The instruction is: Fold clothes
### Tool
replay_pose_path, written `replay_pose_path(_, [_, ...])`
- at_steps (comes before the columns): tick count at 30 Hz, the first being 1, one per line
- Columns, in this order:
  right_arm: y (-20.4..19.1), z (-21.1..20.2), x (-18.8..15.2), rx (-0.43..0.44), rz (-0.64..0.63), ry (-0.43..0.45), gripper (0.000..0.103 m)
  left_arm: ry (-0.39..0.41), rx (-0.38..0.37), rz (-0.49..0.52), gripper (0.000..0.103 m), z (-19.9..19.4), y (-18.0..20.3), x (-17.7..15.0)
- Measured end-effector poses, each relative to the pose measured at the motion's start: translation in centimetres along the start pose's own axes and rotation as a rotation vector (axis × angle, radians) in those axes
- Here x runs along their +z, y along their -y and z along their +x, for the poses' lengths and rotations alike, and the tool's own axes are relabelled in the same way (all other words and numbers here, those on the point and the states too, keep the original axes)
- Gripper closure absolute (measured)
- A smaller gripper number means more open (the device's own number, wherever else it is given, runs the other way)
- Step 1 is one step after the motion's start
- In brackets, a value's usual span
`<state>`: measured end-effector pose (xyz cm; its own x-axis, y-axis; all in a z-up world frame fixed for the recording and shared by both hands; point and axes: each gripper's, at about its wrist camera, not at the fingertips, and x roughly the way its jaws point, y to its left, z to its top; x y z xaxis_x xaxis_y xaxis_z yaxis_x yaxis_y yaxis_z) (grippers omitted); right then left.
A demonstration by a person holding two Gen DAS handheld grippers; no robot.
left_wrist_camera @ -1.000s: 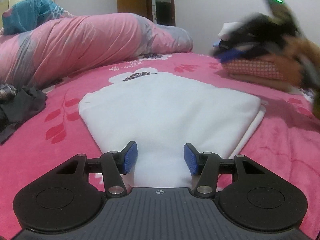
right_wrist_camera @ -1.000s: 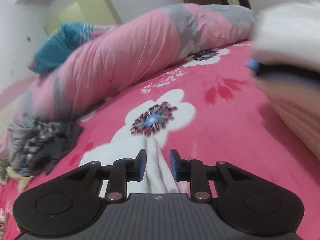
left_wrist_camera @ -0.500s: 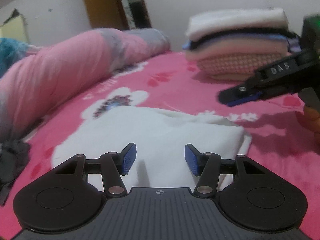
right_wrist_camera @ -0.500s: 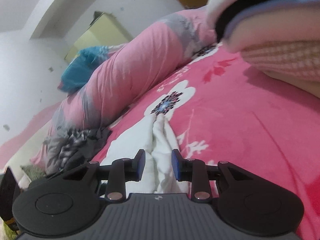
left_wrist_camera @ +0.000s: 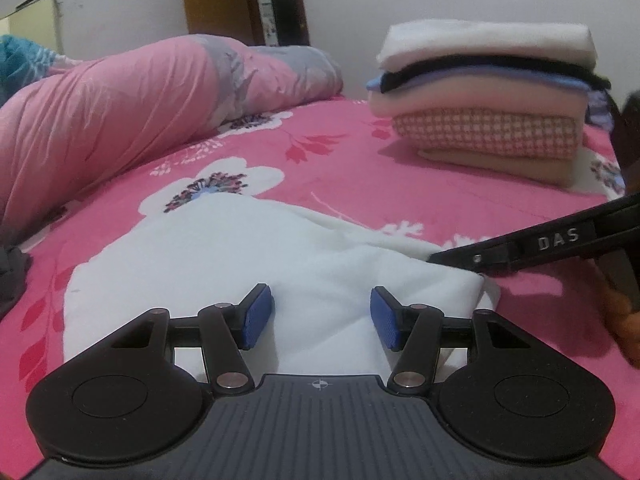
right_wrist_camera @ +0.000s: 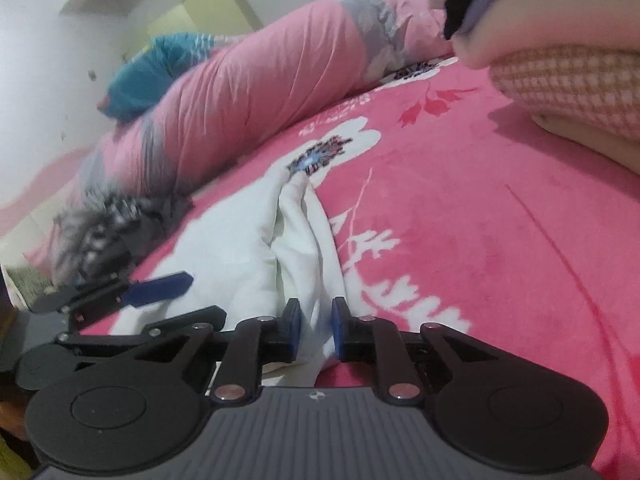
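white garment (left_wrist_camera: 256, 256) now lies folded smaller; right gripper (right_wrist_camera: 314, 330) pinches its edge, left gripper (left_wrist_camera: 322, 314) gapes wide above it.

Folded stack (right_wrist_camera: 560, 40) blurred, cut off by edge.

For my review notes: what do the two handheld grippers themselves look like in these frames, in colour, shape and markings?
Both look alike: the left gripper and right gripper have black linkage arms with silver pivot pins, blue textured fingertip pads, round black discs either side and a ribbed dark grey body with a small crosshair mark. Seen from the left wrist, the right gripper's side reads DAS. No cables or sleeves show.
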<state>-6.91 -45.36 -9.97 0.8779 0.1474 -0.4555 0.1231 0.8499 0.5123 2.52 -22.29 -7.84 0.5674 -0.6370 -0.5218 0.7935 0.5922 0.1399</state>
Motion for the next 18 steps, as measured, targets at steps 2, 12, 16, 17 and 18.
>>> replay_pose_path(2, [-0.1, -1.3, 0.3, -0.014, 0.018, 0.048, 0.080, 0.023, 0.012, -0.028, 0.047, -0.8, -0.2, 0.3])
replay_pose_path(12, [-9.5, -2.2, 1.9, -0.039, -0.361, 0.139, 0.080, 0.099, 0.119, -0.193, 0.041, -8.2, -3.0, -1.9])
replay_pose_path(16, [-10.8, 1.4, 1.3, -0.118, -0.479, 0.038, 0.081, -0.018, 0.124, -0.257, 0.043, -8.1, -4.4, -4.4])
replay_pose_path(17, [-9.8, 2.2, 1.2, -0.138, -0.450, -0.001, 0.081, -0.044, 0.120, -0.273, 0.043, -7.9, -4.6, -5.0])
replay_pose_path(18, [-8.5, 2.8, 1.1, -0.148, -0.397, -0.039, 0.082, -0.049, 0.111, -0.284, 0.043, -7.8, -4.8, -5.5])
